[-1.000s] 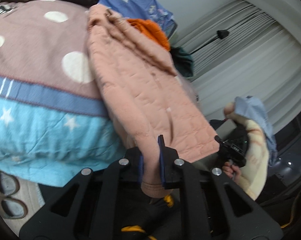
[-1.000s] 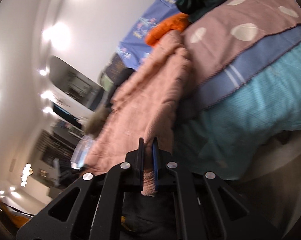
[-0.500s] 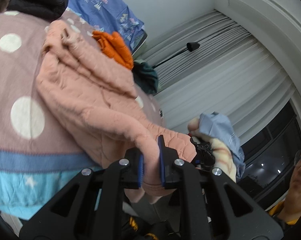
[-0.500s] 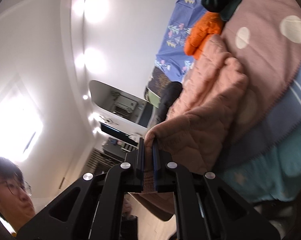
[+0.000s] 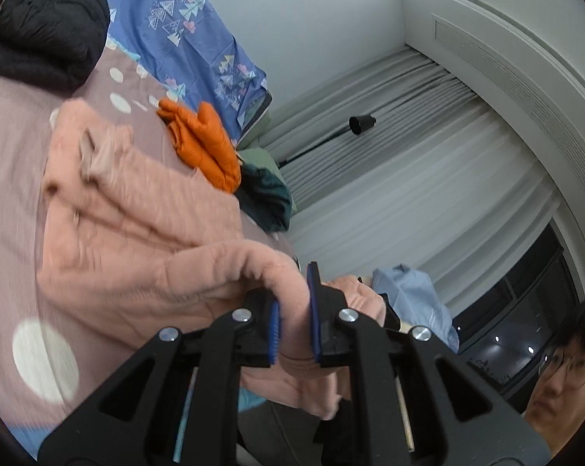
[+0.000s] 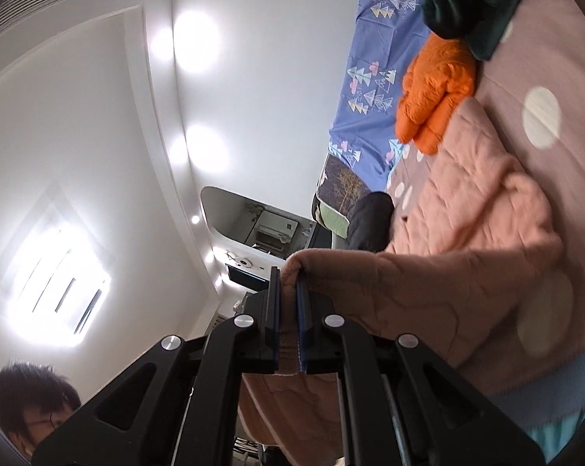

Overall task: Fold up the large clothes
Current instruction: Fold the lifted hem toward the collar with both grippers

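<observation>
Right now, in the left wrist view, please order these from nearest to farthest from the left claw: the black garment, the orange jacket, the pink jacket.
1. The pink jacket is nearest: the left claw is shut on its edge.
2. The orange jacket lies beyond it, up the bed, against the pink jacket's far end.
3. The black garment is farthest, at the upper left by the blue patterned sheet.

Right claw (image 6: 288,310) clamped on pink jacket (image 6: 467,240) hem. Jacket drapes right of claw over dotted blanket (image 6: 541,89). Orange garment (image 6: 432,89) beyond, dark green one (image 6: 467,0) farther.
</observation>
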A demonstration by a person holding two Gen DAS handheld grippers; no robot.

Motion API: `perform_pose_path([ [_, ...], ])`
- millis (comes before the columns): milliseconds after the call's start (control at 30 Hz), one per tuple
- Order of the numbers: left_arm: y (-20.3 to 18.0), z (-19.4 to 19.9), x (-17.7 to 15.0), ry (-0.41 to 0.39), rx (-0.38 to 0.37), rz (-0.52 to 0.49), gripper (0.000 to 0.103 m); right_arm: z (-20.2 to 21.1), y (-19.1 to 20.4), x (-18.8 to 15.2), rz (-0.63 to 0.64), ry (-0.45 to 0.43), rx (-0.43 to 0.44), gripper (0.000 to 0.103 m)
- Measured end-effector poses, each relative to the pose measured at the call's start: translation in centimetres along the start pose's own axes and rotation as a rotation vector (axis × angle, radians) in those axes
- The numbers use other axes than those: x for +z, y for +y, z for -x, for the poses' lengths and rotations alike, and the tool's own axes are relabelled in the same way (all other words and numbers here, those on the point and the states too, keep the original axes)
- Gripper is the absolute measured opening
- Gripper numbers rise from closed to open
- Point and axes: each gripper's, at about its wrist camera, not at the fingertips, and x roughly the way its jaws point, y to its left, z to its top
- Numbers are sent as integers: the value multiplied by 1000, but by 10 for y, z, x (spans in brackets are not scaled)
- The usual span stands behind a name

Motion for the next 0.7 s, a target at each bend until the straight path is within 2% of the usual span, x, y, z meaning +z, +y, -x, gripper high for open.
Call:
perform_pose_path([
  [133,8,-12,39,-9,14,14,12,-23,-5,37,-27,-15,7,7],
  [233,25,-22,72,-22,30,61,12,-44,-14,68,-48,-27,-11,7],
  [400,63,-38,121,-42,109,134,12,-79,-41,121,-83,-43,-71,7],
  [533,123,-55,159,-44,196,220,12,-101,-76,156,-106,-62,-156,7],
  [700,201,-74,177,-7,274,336,12,-128,-151,187,-193,-25,-317,7],
])
